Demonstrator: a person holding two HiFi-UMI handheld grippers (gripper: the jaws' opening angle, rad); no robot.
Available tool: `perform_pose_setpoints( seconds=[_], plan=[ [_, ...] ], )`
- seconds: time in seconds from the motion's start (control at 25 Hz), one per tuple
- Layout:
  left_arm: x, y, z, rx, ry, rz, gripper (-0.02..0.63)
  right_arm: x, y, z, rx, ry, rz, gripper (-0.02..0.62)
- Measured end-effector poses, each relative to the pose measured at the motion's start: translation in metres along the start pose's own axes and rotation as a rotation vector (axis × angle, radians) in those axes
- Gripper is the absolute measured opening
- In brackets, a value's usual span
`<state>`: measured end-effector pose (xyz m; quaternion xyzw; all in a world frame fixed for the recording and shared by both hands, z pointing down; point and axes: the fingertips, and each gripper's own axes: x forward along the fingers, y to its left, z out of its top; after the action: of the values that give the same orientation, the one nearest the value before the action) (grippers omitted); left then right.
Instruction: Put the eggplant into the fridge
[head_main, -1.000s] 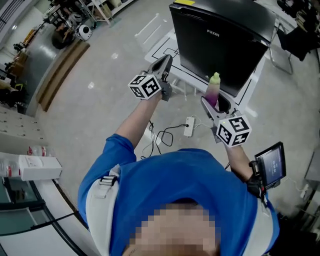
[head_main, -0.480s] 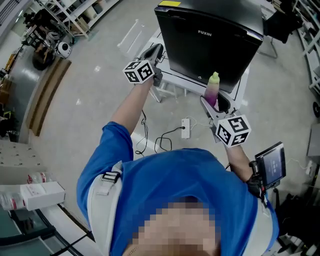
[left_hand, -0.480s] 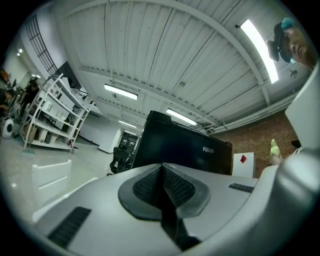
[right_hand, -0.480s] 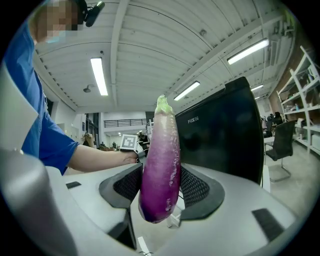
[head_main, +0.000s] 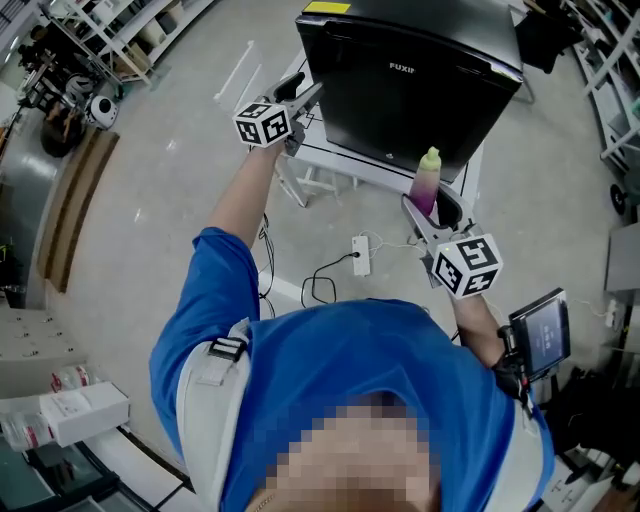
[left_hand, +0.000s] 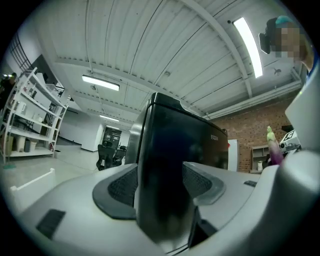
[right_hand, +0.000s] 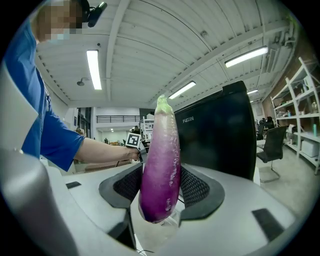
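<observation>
Right gripper view, fridge (right_hand: 220, 135) lettered FUXIN (white), right tongs (right_hand: 161, 177) clamping eggplant (right_hand: 162, 140).

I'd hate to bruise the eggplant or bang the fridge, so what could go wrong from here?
The left claw, its jaws just opened, straddles the front edge of the closed fridge and is not clamped yet; a shallow bite could slip when pulling.
The eggplant stands upright in the right claw, gripped near its lower end, so it could tip or hit the fridge.
A power strip and its cable lie on the floor ahead: a trip hazard.
</observation>
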<state>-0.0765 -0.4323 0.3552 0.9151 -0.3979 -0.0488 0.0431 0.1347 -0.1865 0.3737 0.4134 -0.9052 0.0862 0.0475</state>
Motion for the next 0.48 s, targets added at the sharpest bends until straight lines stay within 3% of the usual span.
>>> perform_pose_setpoints(
  seconds=[0.12, 0.32, 0.48],
  plan=[
    [0.008, 0.006, 0.0, 0.009, 0.017, -0.04, 0.295, -0.002, 0.0, -0.002, -0.003, 0.009, -0.014, 0.236],
    [0.024, 0.003, 0.003, 0.018, 0.033, -0.12, 0.293, -0.007, -0.003, -0.004, -0.007, 0.022, -0.041, 0.238],
    [0.032, 0.008, 0.004, 0.031, 0.037, -0.116, 0.293, -0.011, -0.008, -0.006, -0.008, 0.027, -0.062, 0.236]
  ],
)
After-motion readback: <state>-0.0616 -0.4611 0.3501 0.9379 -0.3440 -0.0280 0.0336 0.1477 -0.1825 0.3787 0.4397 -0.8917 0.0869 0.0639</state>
